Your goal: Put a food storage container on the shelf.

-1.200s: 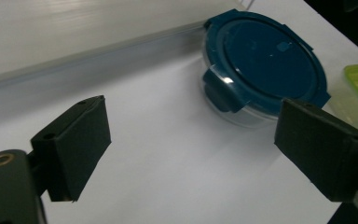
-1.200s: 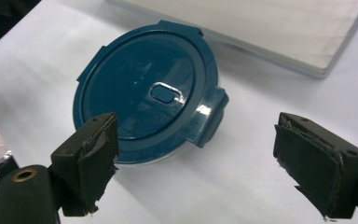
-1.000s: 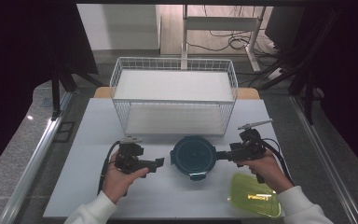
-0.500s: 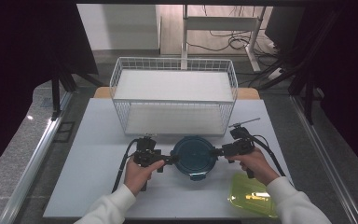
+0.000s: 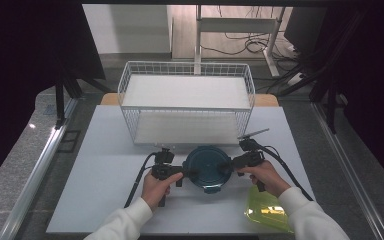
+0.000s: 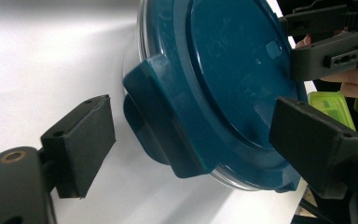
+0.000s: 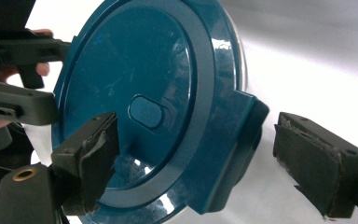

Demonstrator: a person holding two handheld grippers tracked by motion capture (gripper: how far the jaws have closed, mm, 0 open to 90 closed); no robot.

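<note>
While both grippers' jaws stand released, the left gripper (image 5: 186, 172) just easing inward, each straddles a latch tab of the teal-lidded container (image 5: 207, 167) on the table (image 5: 95, 165). If the right gripper (image 5: 226, 166) clamps first, the container could skid sideways. A pad landing above its tab might slip off the lid.

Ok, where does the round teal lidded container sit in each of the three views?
High view: teal container at lower centre, before the wire basket.
Left gripper view: upper right.
Right gripper view: centre left.
Shared landmark: the lid's side latch tab, between open jaws.

White sleeves, blk grippers w/ blk cables, brass screw eyelets.
</note>
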